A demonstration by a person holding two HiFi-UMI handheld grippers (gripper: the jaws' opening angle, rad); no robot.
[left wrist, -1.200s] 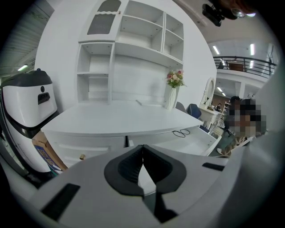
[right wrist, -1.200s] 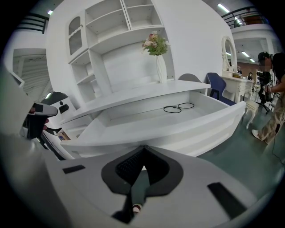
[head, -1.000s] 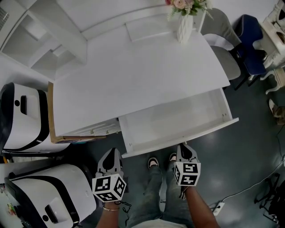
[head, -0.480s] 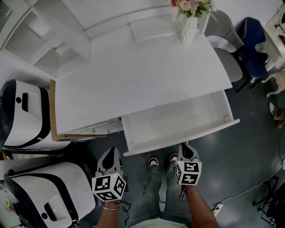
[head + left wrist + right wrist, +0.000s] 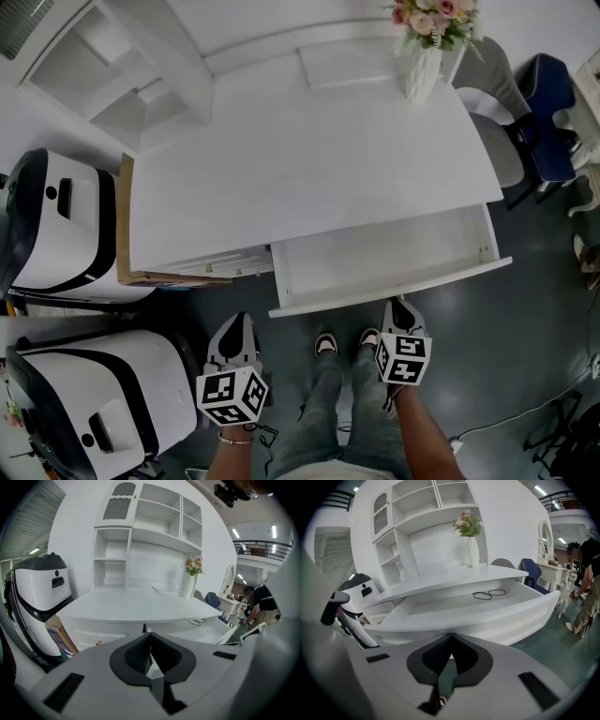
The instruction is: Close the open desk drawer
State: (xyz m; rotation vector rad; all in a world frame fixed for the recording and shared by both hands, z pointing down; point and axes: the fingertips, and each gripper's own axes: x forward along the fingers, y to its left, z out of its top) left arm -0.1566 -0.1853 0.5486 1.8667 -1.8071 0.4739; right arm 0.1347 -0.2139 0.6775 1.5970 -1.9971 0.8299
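Head view: drawer (image 5: 403, 283) open, my left gripper (image 5: 242, 321) and right gripper (image 5: 401, 304) pressed together, empty; I'd push its front squarely.

I read the wide, shallow white desk drawer (image 5: 394, 284) as open: it projects forward from under the right-hand part of the flat white desk top (image 5: 309, 159), with its interior floor exposed along the full width. In the head view its front panel runs slantwise, the right end farther up the frame than the left. In the right gripper view the drawer (image 5: 487, 616) shows a front panel with stepped horizontal mouldings and plain white side walls. A thin black looped cord (image 5: 487, 594) lies flat on the drawer floor, towards the back right
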